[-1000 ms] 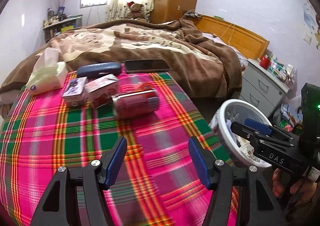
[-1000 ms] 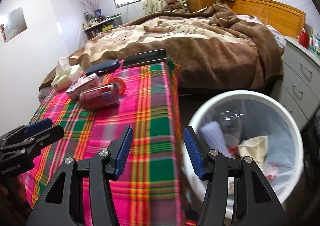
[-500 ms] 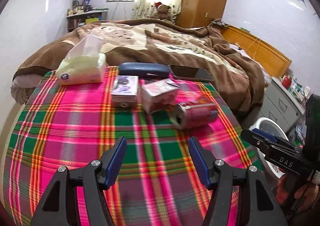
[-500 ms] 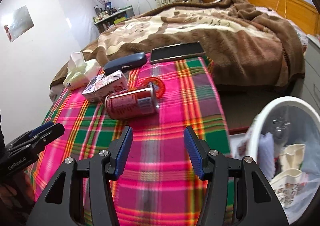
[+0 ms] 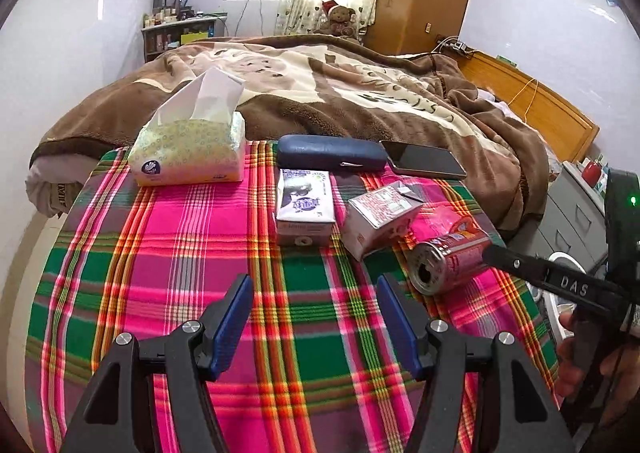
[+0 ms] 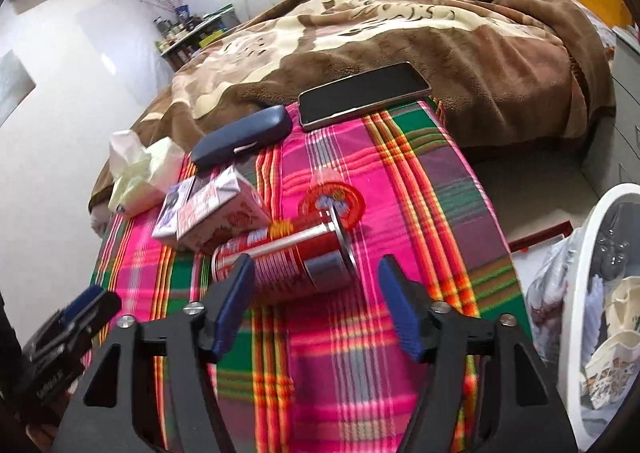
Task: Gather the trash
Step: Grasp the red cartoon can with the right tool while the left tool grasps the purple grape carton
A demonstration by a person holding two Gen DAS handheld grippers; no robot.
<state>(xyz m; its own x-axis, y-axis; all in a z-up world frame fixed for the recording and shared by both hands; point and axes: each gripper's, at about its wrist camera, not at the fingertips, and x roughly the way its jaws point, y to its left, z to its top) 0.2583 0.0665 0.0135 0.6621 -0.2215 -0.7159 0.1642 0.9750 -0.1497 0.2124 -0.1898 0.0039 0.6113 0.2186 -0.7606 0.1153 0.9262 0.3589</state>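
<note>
Nearest, the left gripper (image 5: 314, 327) hangs over bare plaid cloth on the counter (image 5: 180, 253), its jaws apart with nothing between them and open room all round. The right gripper (image 6: 316, 307) has its jaws opening, empty, just short of the red can (image 6: 280, 265), which lies on its side near the counter's right edge. Just behind the can sit a pink-and-white carton (image 5: 380, 217), a white carton (image 5: 305, 209) and a red round lid (image 6: 332, 205); they crowd the can's far side, while its near side is free. Only the right wrist view shows the white bin (image 6: 580, 277) past that edge, on the floor, holding a bag and scraps. The left view alone shows the tissue pack (image 5: 188, 151) whole, at the far left corner. Along the far edge lie a blue case (image 5: 332, 153) and a phone (image 6: 362, 95), against the bed (image 5: 320, 93).
</note>
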